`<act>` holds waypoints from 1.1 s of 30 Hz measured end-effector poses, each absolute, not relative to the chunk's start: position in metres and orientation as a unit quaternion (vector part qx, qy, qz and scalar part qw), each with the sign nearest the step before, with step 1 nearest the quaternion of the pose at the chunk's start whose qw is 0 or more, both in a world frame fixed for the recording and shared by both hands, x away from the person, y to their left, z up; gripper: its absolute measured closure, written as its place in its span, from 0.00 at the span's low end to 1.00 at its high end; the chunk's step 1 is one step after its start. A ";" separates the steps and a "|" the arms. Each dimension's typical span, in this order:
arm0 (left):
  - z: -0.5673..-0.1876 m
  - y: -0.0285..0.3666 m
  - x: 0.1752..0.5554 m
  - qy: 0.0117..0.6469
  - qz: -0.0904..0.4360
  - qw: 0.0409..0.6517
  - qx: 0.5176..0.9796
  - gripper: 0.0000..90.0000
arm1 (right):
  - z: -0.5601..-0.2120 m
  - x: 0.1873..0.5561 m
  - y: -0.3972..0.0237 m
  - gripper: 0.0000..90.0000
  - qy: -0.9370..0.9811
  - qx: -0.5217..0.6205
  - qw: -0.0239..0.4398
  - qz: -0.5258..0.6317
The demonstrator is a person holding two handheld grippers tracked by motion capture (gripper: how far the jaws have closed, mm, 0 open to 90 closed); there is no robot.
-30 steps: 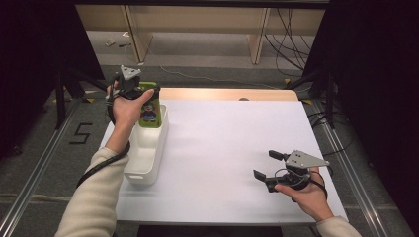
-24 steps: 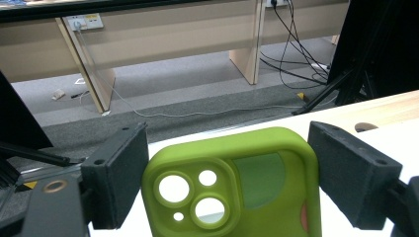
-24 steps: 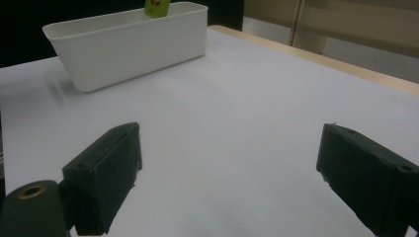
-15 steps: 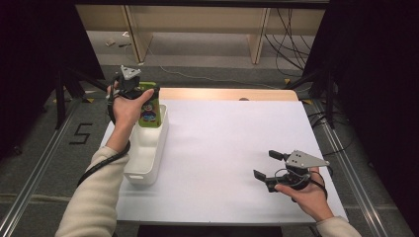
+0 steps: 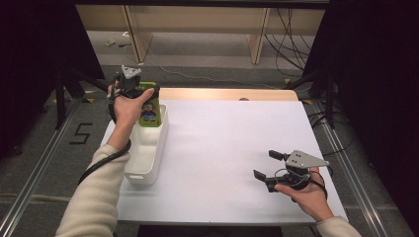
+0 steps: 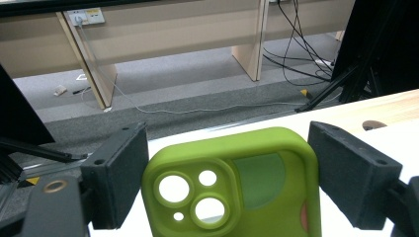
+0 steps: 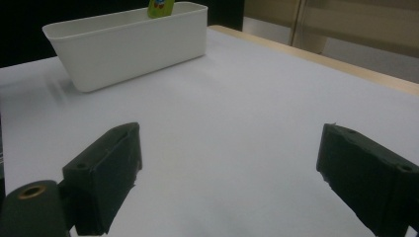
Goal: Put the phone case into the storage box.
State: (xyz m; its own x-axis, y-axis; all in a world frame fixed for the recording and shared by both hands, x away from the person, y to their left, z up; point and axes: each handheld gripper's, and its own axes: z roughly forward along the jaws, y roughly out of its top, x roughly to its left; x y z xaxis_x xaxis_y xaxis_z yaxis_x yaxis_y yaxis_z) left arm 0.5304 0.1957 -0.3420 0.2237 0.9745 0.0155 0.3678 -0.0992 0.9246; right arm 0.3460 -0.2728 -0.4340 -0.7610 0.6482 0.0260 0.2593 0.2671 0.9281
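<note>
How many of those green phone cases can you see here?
1. The green phone case sits between the jaws of the left gripper, held above the far end of the white bin. More could lie hidden inside the bin.

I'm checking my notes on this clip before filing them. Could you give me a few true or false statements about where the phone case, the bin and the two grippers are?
1. The left gripper holds a green phone case between its fingers. True.
2. The phone case lies flat in the middle of the table. False: it stands over the far end of the white bin, at the table's left side.
3. The right gripper is shut on a second case. False: its fingers stand apart with nothing between them.
4. The right gripper is near the table's right front corner, well apart from the bin. True.
5. The phone case has camera cutouts. True.
</note>
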 end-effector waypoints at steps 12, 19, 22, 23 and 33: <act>-0.344 0.195 0.534 0.520 0.343 0.434 0.651 0.19 | -0.434 0.346 -0.273 0.12 0.774 0.293 0.184 0.530; -0.345 0.195 0.536 0.521 0.343 0.432 0.651 0.19 | -0.434 0.346 -0.273 0.13 0.774 0.293 0.184 0.530; -0.345 0.195 0.537 0.522 0.343 0.431 0.652 0.19 | -0.434 0.346 -0.273 0.12 0.774 0.293 0.184 0.530; -0.345 0.194 0.537 0.522 0.343 0.431 0.652 0.19 | -0.434 0.346 -0.273 0.12 0.774 0.293 0.184 0.530; -0.345 0.195 0.539 0.524 0.344 0.427 0.652 0.19 | -0.434 0.346 -0.273 0.13 0.774 0.293 0.183 0.531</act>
